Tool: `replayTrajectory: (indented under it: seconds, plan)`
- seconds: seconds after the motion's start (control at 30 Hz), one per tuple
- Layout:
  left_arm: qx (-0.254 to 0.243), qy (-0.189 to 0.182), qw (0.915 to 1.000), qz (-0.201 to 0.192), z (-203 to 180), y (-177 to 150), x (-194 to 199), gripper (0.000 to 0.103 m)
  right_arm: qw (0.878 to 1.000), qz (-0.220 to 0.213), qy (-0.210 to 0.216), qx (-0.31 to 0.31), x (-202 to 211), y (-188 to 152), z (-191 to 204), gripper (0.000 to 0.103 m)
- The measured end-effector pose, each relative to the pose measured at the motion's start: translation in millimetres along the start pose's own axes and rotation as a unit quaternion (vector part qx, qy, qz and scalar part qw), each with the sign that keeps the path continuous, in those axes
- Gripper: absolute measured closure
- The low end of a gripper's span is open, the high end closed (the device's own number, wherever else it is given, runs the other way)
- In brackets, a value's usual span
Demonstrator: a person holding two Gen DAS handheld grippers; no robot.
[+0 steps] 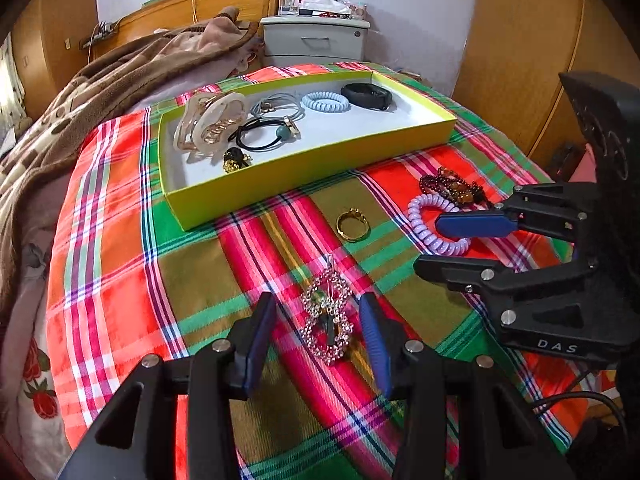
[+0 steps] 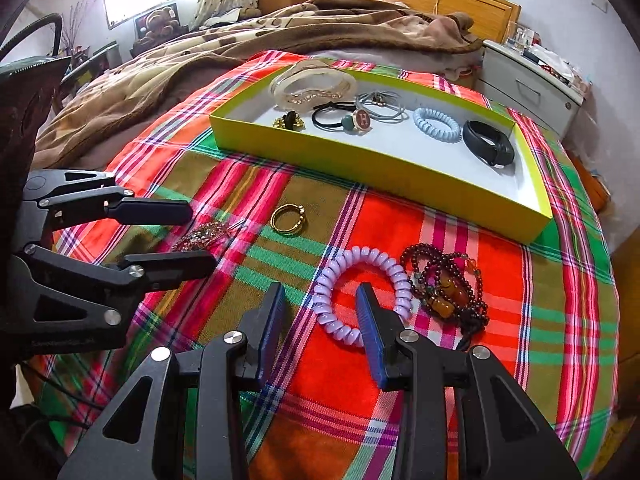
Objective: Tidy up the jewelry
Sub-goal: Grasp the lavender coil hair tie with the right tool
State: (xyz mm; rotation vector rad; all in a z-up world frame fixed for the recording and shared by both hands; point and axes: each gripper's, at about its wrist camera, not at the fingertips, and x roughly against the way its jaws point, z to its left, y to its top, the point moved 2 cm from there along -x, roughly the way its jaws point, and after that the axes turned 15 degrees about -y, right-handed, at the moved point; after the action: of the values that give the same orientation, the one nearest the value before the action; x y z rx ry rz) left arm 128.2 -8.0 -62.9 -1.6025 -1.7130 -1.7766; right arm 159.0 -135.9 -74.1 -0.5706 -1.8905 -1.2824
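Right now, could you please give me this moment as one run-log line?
left gripper: open around rhinestone earrings | right gripper: open astride purple coil tie | tray: partly filled

Your yellow tray (image 2: pixel 400 178) sits on the plaid bed cover, already holding a clear claw clip (image 2: pixel 312 82), hair ties (image 2: pixel 340 114), a blue coil (image 2: pixel 436 124) and a black band (image 2: pixel 488 146). In front lie a gold ring (image 2: pixel 289 220), lilac coil (image 2: pixel 362 294), dark bead strands (image 2: pixel 448 284) and rhinestone earrings (image 1: pixel 328 312).
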Motion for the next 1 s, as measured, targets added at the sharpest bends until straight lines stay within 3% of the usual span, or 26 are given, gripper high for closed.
replayTrajectory:
  seconds: [0.2,0.27,0.33,1.0]
  plan:
    - [0.006,0.007,1.0,0.001,1,2,0,0.06,1.0,-0.003,0.006,-0.008,1,-1,-1,0.091]
    - [0.007,0.019,0.9998,0.0,2,2,0,0.076,1.0,-0.005,0.008,-0.011,2,-2,-2,0.092]
    - [0.012,0.018,0.9998,-0.002,4,2,1,0.082,1.0,-0.007,0.008,-0.012,3,-3,-2,0.092]
    - [0.035,0.017,0.9983,-0.044,11,17,29,0.083,0.997,-0.05,0.013,-0.056,31,9,-24,0.093]
